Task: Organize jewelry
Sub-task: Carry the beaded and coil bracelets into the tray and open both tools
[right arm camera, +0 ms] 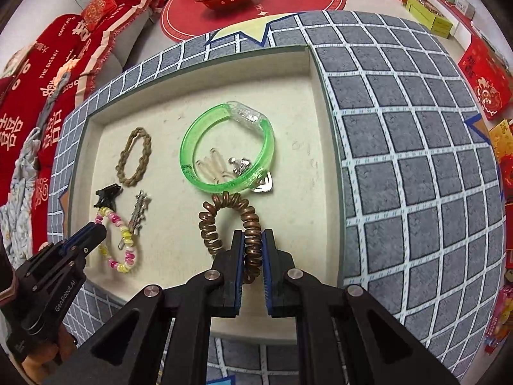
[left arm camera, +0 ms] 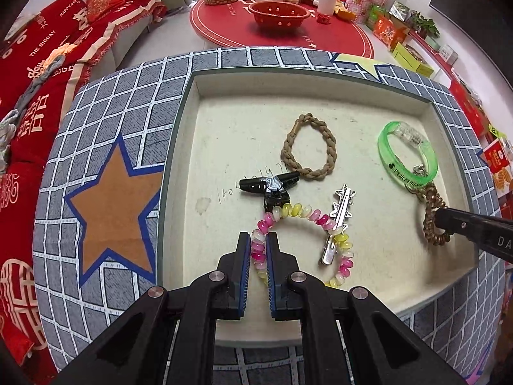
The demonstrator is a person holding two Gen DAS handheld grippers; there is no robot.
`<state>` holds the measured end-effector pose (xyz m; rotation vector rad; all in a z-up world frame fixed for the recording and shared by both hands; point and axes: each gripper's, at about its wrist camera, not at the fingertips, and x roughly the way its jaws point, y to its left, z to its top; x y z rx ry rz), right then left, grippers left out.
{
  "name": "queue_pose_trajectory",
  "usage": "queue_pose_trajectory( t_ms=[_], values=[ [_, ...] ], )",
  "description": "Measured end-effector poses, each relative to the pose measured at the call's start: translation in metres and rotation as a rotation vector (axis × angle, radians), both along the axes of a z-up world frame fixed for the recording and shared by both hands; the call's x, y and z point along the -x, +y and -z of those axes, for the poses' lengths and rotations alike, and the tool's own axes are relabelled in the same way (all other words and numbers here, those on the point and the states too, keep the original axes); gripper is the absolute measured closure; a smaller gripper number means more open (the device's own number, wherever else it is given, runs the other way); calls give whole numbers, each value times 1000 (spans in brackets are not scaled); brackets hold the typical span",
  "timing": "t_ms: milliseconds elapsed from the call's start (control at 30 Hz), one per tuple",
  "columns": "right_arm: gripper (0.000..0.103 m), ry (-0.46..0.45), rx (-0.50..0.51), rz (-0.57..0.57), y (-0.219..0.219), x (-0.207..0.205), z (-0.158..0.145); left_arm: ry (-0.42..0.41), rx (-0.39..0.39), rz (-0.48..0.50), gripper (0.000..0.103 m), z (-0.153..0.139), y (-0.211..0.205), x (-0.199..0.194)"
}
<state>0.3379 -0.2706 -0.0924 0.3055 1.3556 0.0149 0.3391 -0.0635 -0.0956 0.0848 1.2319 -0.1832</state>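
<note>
A cream felt tray (left arm camera: 243,122) holds the jewelry. My left gripper (left arm camera: 258,240) is shut on a pink, yellow and white spiral hair tie (left arm camera: 307,215), pinching its left side; in the right wrist view the gripper shows at the left (right arm camera: 96,227) with the tie (right arm camera: 123,250). My right gripper (right arm camera: 252,240) is shut on a bronze spiral hair tie (right arm camera: 224,211), which also shows in the left wrist view (left arm camera: 433,215). A green bangle (right arm camera: 224,147), a braided tan band (left arm camera: 309,147), a black claw clip (left arm camera: 272,189) and a silver star clip (left arm camera: 340,221) lie in the tray.
The tray sits on a grey grid-patterned mat with stars (left arm camera: 112,147). Small clear pins and silver pieces (right arm camera: 221,166) lie inside the bangle. A red round table (left arm camera: 279,32) with a red bowl stands behind, and a red-covered sofa (left arm camera: 48,64) is at the left.
</note>
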Motion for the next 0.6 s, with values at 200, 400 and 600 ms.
queue_pose_trajectory(
  t_ms=[200, 400, 600],
  values=[
    [92, 1, 27, -11, -4, -10, 4, -7, -24, 17, 80, 4, -7, -5],
    [91, 0, 63, -45, 3, -11, 4, -19, -75, 49, 80, 3, -16, -5],
    [85, 12, 48, -43, 7, -13, 5, -37, -108, 53, 80, 0, -19, 0]
  ],
)
